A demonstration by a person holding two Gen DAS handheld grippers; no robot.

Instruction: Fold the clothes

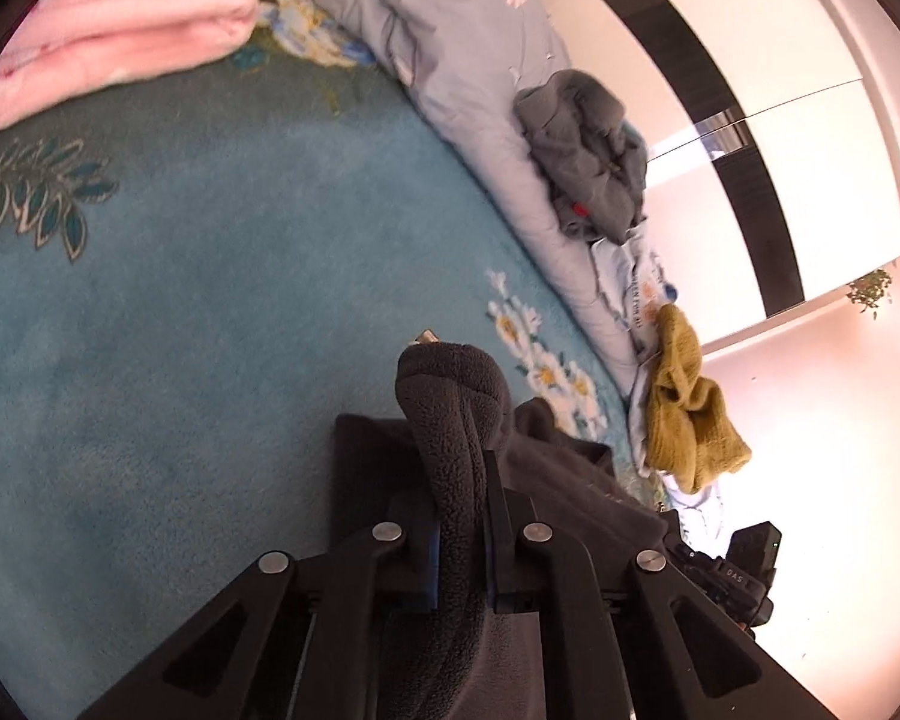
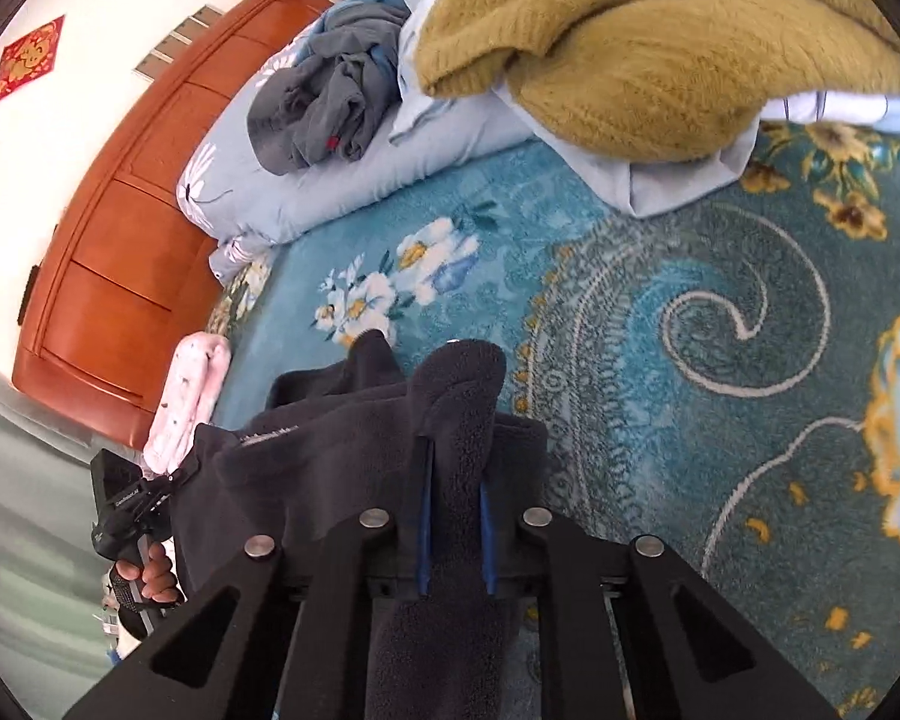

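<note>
A dark grey fleece garment [image 1: 450, 414] bulges up between the fingers of my left gripper [image 1: 459, 480], which is shut on it above the teal floral bedspread [image 1: 210, 300]. The same dark fleece garment [image 2: 354, 438] is also pinched in my right gripper [image 2: 456, 456], and it hangs stretched between the two, its zipper [image 2: 267, 438] showing. The other gripper's body [image 2: 129, 510] and the hand holding it appear at the lower left of the right wrist view. The fingertips of both grippers are hidden by fleece.
A crumpled grey garment [image 1: 588, 150], a pale blue printed one [image 1: 636, 288] and a mustard knitted sweater [image 1: 690, 408] lie along a rolled pale quilt [image 1: 450, 42]. A pink folded blanket [image 1: 108, 30] sits at the far end. An orange wooden headboard [image 2: 126, 222] bounds the bed.
</note>
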